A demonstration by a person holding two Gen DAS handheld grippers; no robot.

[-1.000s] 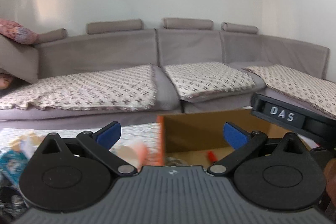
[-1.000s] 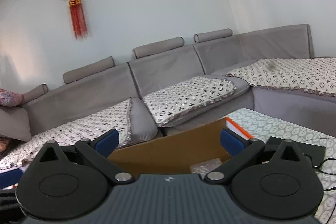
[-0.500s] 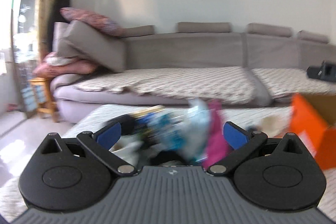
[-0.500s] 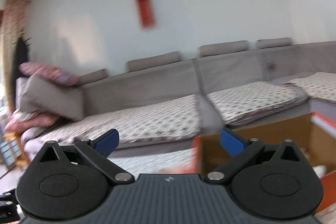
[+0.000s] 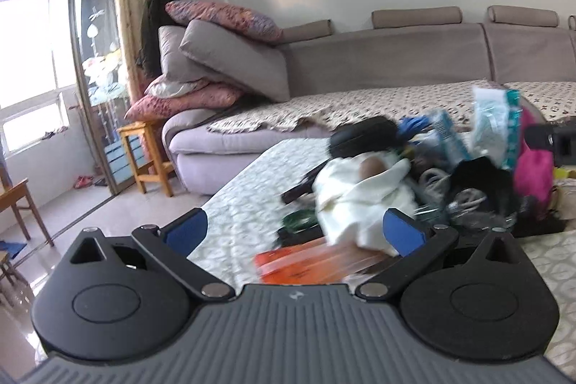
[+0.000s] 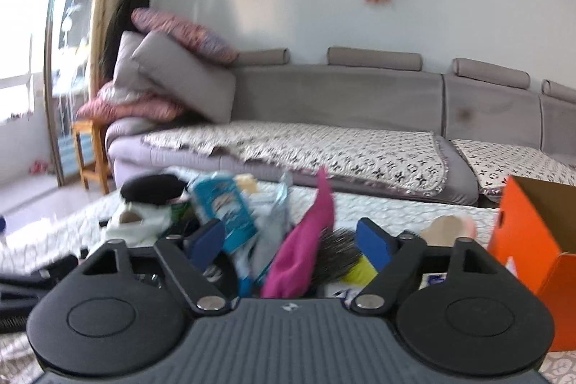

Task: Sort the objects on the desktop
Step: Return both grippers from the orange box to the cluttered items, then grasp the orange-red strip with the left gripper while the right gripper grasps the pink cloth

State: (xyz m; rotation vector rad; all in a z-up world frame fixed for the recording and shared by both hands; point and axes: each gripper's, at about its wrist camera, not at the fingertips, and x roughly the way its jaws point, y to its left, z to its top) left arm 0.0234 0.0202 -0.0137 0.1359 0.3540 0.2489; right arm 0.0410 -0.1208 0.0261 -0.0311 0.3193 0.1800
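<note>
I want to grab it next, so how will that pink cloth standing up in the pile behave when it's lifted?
The pink cloth looks soft and creased, so it will probably droop. It seems light. It leans among the teal packet and other clutter, so lifting may drag neighbours.

Bare patterned tablecloth (image 5: 244, 204) left of heap gives passing room. Tangled pile blocks middle: crumpled white cloth (image 5: 363, 200), magenta fabric (image 6: 306, 240), teal packet (image 6: 223, 207). Open orange cardboard box (image 6: 532, 240) walls off right.
</note>
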